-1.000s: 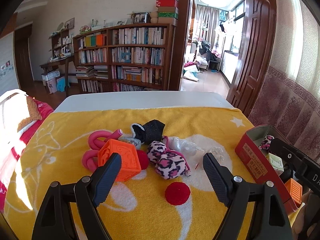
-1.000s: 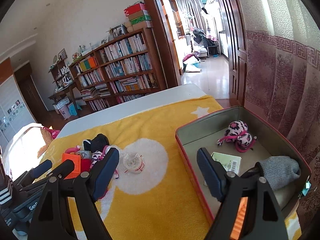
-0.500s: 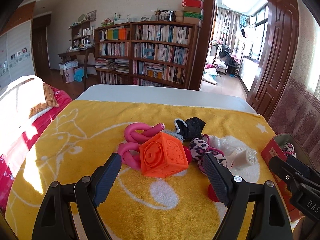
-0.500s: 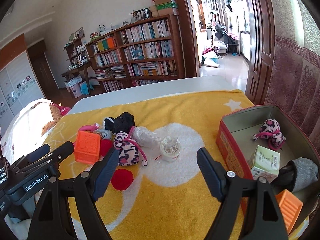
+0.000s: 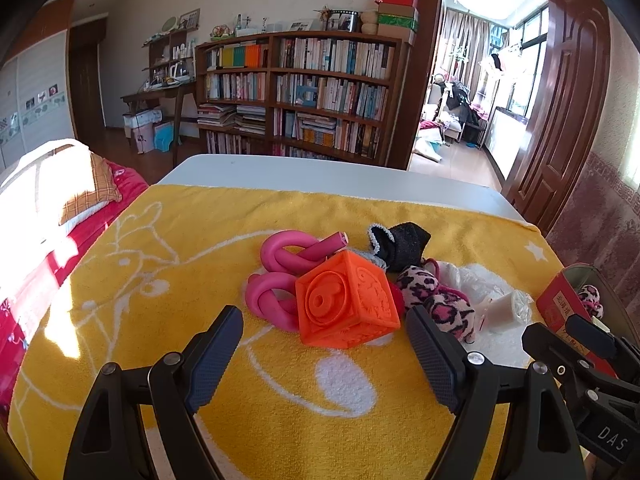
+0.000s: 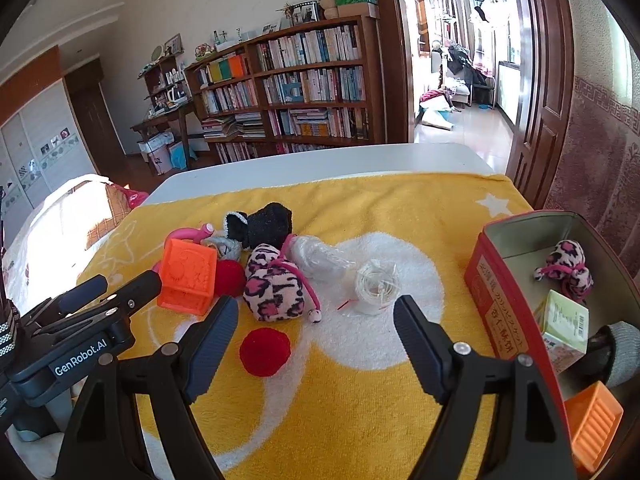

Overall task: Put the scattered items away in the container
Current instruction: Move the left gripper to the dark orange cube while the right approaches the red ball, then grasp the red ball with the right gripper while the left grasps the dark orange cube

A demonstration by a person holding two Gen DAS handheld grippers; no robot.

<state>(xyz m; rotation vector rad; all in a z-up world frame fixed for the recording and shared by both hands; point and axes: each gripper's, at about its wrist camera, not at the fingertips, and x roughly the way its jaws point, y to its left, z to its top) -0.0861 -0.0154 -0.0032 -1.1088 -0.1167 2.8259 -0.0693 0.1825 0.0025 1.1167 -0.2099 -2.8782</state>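
Both empty and wide open, the left gripper [image 5: 324, 340] faces the orange cube [image 5: 347, 300] and the right gripper [image 6: 314, 330] the red ball [image 6: 265, 352] on the bench; next, close on each and carry to the tin [image 6: 496, 320] at right.

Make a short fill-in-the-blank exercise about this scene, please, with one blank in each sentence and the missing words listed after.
1. The towel that covers the table is mostly ____ in colour.
2. The cube in front of the left gripper is ____.
3. The small green and white carton lies inside the red ____.
4. The jaws of the right gripper are ____, with nothing between them.

Missing words: yellow; orange; tin; open
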